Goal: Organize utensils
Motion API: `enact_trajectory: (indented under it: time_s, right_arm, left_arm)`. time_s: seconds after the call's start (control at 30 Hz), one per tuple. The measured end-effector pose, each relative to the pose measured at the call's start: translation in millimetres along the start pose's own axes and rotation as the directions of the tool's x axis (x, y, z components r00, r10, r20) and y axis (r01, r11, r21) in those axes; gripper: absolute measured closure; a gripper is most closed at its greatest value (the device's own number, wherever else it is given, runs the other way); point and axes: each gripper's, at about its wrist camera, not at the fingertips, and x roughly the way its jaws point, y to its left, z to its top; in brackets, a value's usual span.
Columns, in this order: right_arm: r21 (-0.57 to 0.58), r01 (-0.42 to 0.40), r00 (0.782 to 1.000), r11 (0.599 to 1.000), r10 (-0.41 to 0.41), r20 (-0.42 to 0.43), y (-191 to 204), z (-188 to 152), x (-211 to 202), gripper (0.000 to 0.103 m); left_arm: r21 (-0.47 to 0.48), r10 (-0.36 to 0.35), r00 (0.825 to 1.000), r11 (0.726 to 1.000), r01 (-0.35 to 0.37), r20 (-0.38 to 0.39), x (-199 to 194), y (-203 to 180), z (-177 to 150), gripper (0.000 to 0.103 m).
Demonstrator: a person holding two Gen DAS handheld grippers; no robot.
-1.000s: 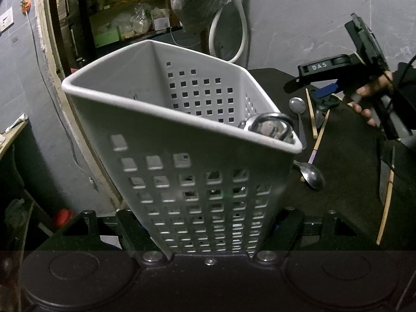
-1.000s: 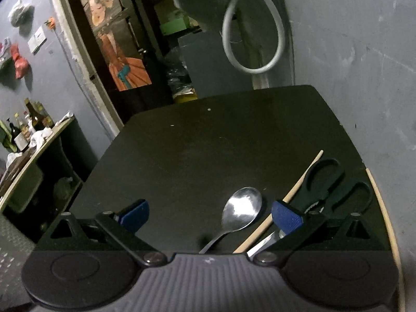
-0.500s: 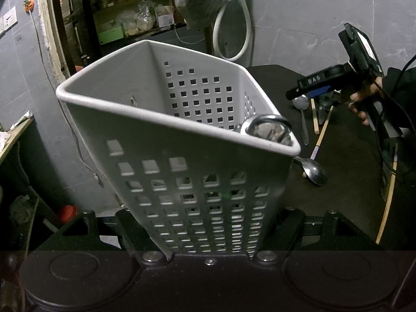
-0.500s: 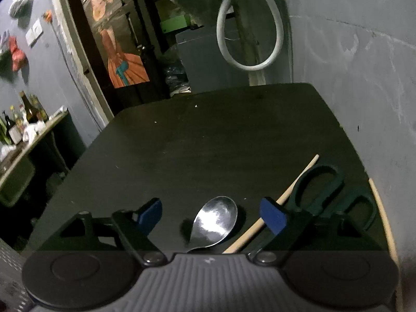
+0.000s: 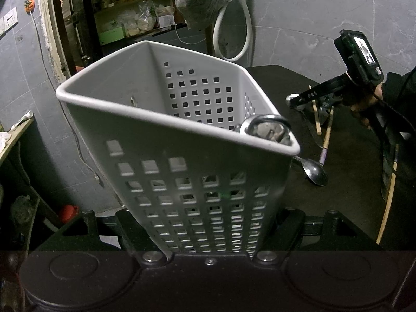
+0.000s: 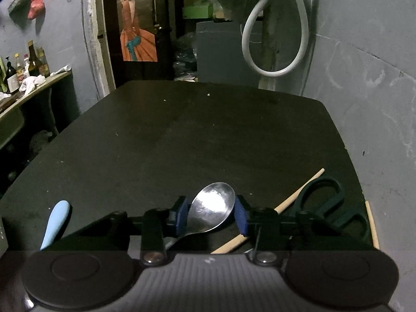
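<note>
dim indoor light is falling from above, glinting off the spoon bowl (image 6: 212, 208). fisheye bending is curving the walls and blackening the corners, and the dark table (image 6: 182, 135) is swallowing shadows.

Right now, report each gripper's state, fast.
Left gripper: shut on the white perforated basket, holding it up.
Right gripper: jaws closing around the metal spoon; pads flank the bowl, no firm contact visible yet.

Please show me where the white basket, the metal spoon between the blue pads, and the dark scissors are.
White basket (image 5: 197, 195): left wrist view, front perforated wall.
Metal spoon (image 6: 212, 208): right wrist view, middle of bowl.
Dark scissors (image 6: 322, 196): right wrist view, upper handle loop.
</note>
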Motion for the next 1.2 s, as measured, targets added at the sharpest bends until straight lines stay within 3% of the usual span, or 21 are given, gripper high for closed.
enact_trajectory:
  time_s: [0.03,0.43,0.73,1.2]
  right_arm:
    - [0.006,0.006,1.0,1.0,-0.006,0.007,2,0,-1,0.086]
    - [0.027,0.004,0.999,1.0,-0.005,0.039,4,11,-9,0.099]
    - [-0.239,0.051,0.998,0.97,-0.04,0.054,56,9,-18,0.102]
    - [-0.277,0.0,0.998,0.961,-0.017,-0.058,66,18,-14,0.1]
  left_arm:
    - [0.0,0.0,1.0,1.0,0.0,0.001,0,0,0,0.025]
    - [0.007,-0.011,1.0,1.0,0.011,0.011,0,2,-4,0.025]
    - [0.006,-0.025,0.999,1.0,0.025,0.019,1,6,-5,0.025]
    - [0.007,-0.034,0.999,0.999,0.034,0.028,4,9,-7,0.025]
